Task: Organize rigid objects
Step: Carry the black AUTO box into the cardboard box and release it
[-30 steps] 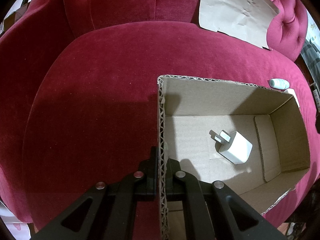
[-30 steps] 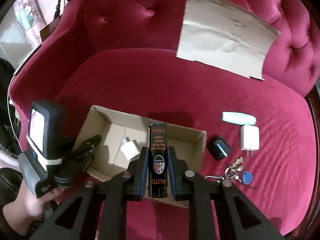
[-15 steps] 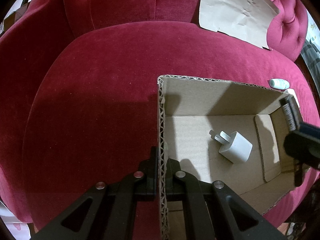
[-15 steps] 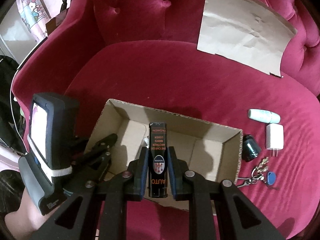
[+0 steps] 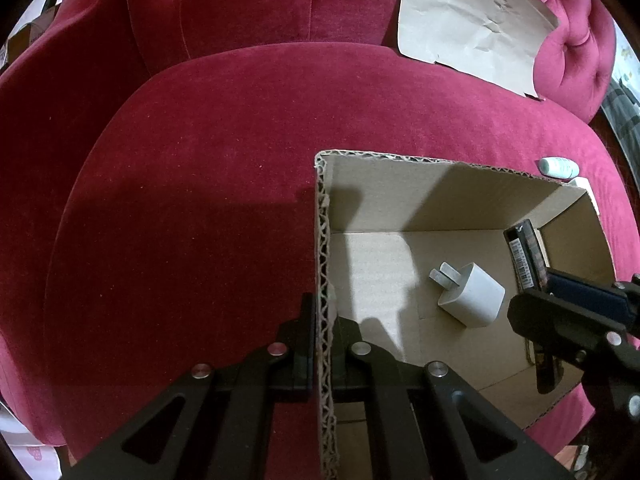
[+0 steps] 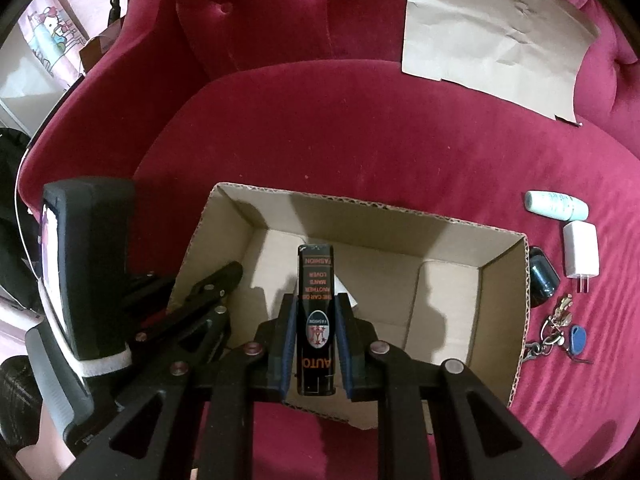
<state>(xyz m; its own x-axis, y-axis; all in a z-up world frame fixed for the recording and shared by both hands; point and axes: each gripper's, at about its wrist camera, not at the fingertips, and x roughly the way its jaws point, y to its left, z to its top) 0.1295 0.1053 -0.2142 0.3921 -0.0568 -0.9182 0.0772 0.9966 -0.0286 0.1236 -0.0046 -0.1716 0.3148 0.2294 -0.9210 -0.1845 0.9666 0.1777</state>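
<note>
While the left gripper (image 5: pixel 322 332) clamps its jaws tight on the corrugated side wall of the open brown cardboard box (image 6: pixel 502 292), the right gripper (image 6: pixel 316 320) holds a slim black rectangular lighter with orange lettering (image 6: pixel 316 312) pinched between its blue pads (image 6: pixel 285 344), over the inside of the box. In the left wrist view the lighter (image 5: pixel 526 258) points down near the box's far end wall. A white cube-shaped plug adapter (image 5: pixel 470 300) lies on the box floor. The box sits on the seat of a crimson velvet sofa (image 6: pixel 360 140). Beside it on the cushion lie a pale green tube (image 6: pixel 556 206), a second white charger (image 6: pixel 580 252), a dark round object, perhaps a small jar (image 6: pixel 542 280), and a bunch of keys with a blue fob (image 6: pixel 560 332). A sheet of flat cardboard (image 6: pixel 488 28) leans against the sofa back.
</note>
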